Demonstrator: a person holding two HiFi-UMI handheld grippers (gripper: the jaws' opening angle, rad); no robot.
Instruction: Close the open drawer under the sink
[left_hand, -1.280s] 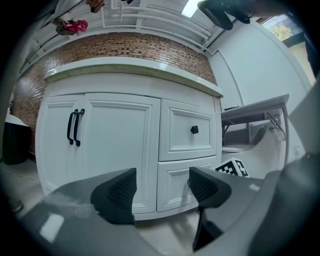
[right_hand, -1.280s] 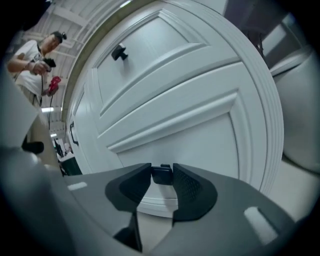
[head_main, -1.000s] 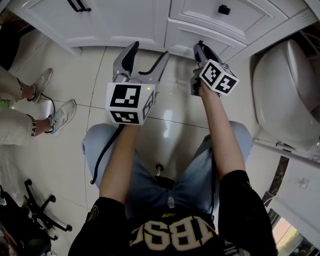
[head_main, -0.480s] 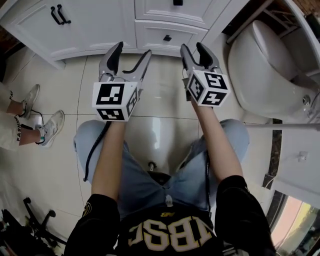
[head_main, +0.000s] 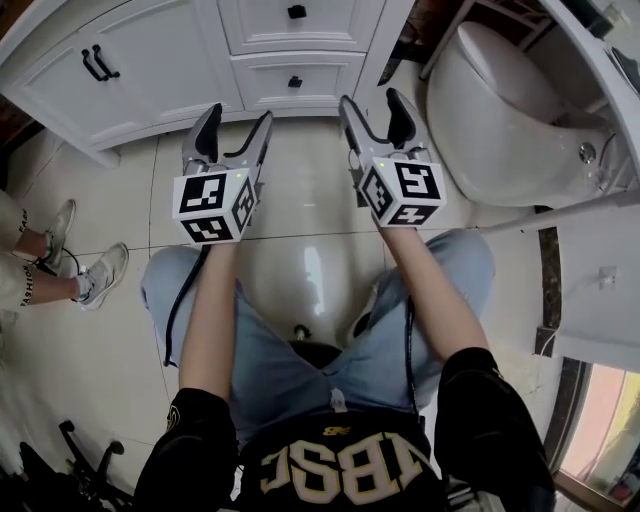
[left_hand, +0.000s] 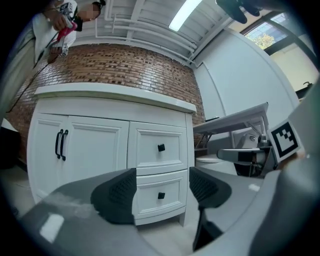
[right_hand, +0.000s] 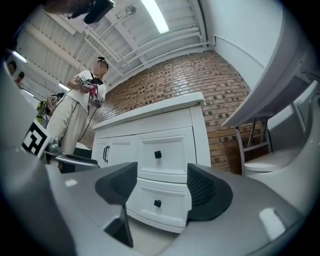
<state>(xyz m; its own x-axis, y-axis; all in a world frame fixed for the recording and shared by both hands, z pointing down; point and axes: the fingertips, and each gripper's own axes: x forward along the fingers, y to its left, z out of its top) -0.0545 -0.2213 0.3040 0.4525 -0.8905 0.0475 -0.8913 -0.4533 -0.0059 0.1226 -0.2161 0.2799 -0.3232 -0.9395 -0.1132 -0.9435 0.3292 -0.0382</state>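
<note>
The white vanity cabinet (head_main: 170, 60) under the sink has two drawers with black knobs. The upper drawer (head_main: 297, 20) and the lower drawer (head_main: 293, 78) both sit flush with the cabinet front. My left gripper (head_main: 235, 124) hovers open above the tiled floor, short of the cabinet, and touches nothing. My right gripper (head_main: 371, 106) hangs beside it with its jaws opening and nothing between them. In the left gripper view the lower drawer (left_hand: 150, 200) shows between the open jaws of my left gripper (left_hand: 161, 186). My right gripper (right_hand: 161, 189) frames the same lower drawer (right_hand: 167, 197).
A white toilet (head_main: 500, 110) stands right of the cabinet. The cabinet doors have black bar handles (head_main: 95, 62). A person's sneakers (head_main: 100, 275) are on the floor at the left, and a chair base (head_main: 85, 455) sits at the bottom left. A person (right_hand: 82, 107) stands near the counter.
Both grippers have drawn back from the cabinet front, the right one farther and upward. The right jaws went from nearly shut to open. More of the cabinet front is in view.
</note>
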